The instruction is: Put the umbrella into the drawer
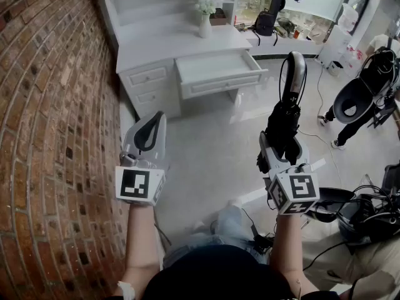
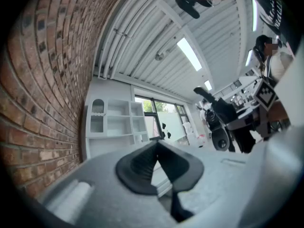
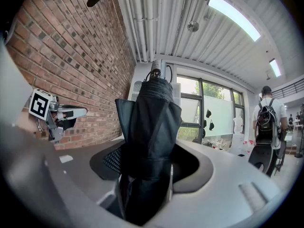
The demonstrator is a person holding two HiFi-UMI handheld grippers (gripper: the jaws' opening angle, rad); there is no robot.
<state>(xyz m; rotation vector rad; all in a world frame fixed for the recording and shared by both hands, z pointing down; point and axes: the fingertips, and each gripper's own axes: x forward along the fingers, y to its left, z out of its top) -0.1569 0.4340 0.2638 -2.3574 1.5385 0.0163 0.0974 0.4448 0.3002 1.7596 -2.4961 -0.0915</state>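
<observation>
My right gripper is shut on a folded black umbrella, gripping its bundled canopy. The umbrella's grey handle points forward toward the desk. In the right gripper view the umbrella fills the gap between the jaws of the right gripper. The white drawer stands pulled out of the white desk, some way ahead of both grippers. My left gripper hovers to the left near the brick wall; its black pads meet at the tip with nothing held.
A brick wall runs along the left. A white vase with flowers stands on the desk, with shelves above it. A person with a backpack stands at the right. Cables and dark gear lie at the lower right.
</observation>
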